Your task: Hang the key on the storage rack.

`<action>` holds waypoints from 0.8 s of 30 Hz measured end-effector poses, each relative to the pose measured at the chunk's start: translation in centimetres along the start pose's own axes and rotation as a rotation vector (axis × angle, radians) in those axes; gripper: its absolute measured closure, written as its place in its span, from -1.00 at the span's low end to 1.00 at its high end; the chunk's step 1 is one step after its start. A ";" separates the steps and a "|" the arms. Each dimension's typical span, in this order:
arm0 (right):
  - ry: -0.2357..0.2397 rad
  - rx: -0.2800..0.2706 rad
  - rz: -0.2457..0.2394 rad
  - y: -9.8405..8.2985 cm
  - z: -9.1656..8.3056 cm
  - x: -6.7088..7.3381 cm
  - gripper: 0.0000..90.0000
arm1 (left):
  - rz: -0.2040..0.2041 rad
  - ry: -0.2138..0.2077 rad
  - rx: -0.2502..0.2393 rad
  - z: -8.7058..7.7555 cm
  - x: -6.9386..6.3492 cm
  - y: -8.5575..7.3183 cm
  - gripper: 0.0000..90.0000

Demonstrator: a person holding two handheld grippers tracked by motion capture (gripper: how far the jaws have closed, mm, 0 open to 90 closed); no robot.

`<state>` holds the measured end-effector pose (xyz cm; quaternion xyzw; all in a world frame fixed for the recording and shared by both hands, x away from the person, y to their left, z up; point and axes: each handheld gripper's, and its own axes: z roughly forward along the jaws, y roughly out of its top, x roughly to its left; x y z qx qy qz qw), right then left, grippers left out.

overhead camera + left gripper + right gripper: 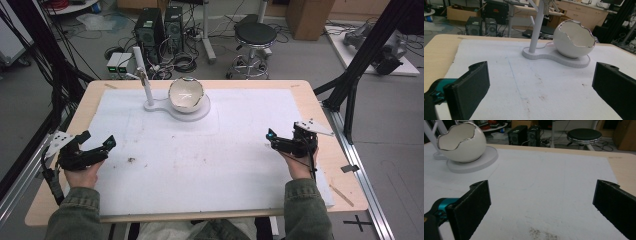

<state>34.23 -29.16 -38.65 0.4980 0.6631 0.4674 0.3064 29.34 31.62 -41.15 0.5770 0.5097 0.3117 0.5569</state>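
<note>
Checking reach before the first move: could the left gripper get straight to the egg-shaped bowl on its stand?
Probably yes. The left gripper is open, and bare white mat lies between it and the egg-shaped bowl; the stand's post sits beside that path, not across it.

High view: from above the person's side, facing forward and down; whole tabletop [310,100] in frame, floor and stool [255,35] at the top.
Left gripper view: low and close over the white mat [499,75], facing the bowl [574,40], upper right of frame.
Right gripper view: equally low, bowl [461,143] in the upper left.
Shared: bowl, mat, tabletop.
</note>
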 end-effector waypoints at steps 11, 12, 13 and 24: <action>-0.065 -0.111 0.059 -1.8 -1.3 -0.9 -0.99 | 0.003 0.027 -0.024 -0.2 0.1 0.1 -0.96; -0.066 -0.119 0.054 -1.8 -1.3 -0.9 -0.99 | 0.003 0.027 -0.024 -0.2 0.1 0.1 -0.96; -0.063 -0.123 0.050 -1.8 -1.3 -0.9 -0.99 | 0.003 0.028 -0.025 -0.2 0.1 0.1 -0.96; -0.034 -0.119 0.064 -1.8 -1.2 -1.0 -0.99 | 0.005 0.027 -0.022 0.0 0.1 0.1 -0.96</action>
